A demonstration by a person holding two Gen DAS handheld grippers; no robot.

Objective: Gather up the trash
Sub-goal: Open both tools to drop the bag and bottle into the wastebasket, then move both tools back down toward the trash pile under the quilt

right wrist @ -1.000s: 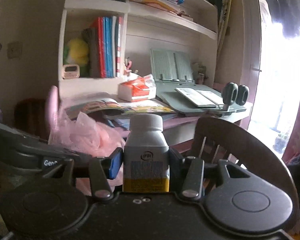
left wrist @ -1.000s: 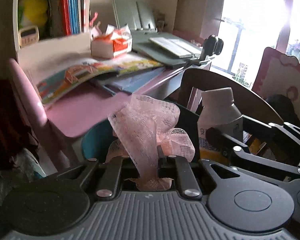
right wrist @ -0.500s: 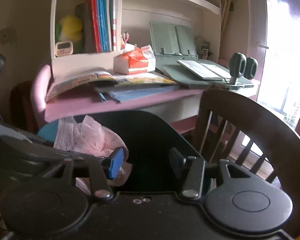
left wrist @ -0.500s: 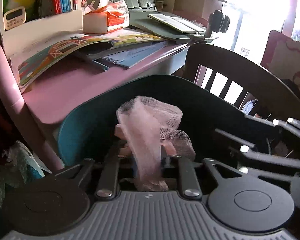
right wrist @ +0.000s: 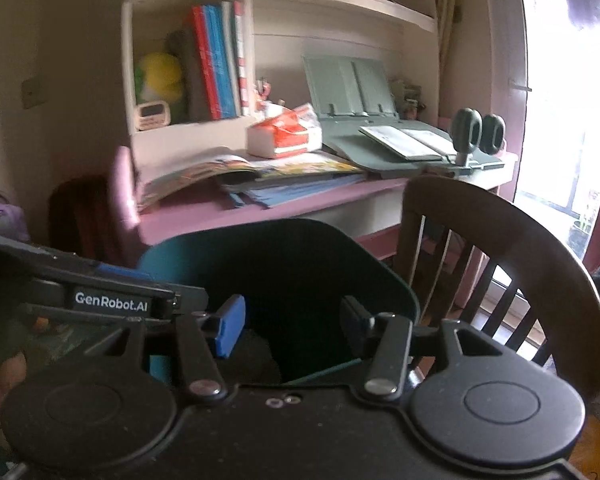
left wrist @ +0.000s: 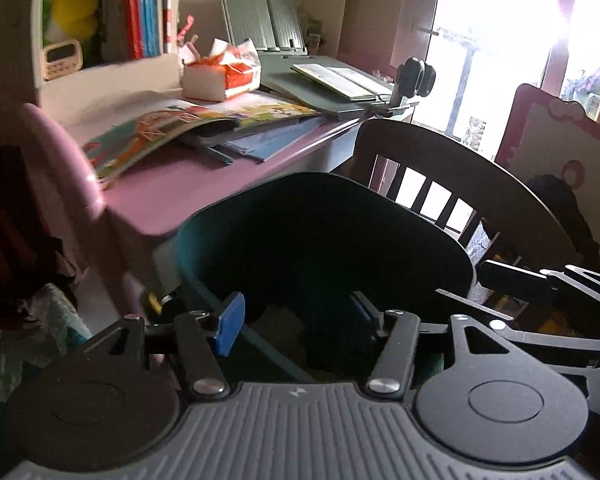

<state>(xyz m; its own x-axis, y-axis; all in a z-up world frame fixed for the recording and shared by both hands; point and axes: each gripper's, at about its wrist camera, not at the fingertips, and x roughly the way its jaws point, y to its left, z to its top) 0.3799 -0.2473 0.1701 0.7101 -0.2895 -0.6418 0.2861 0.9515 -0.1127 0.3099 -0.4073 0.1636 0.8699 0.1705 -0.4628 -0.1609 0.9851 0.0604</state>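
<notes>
Both grippers hung empty over the dark teal bin [left wrist: 204, 240]

Left gripper [left wrist: 296, 316] had its jaws spreading apart, nothing between them; right gripper [right wrist: 288, 320] was widening too, gripping nothing. Pale, dim trash [left wrist: 280, 320] lay down inside the bin, beside the purple desk [left wrist: 172, 184]
</notes>
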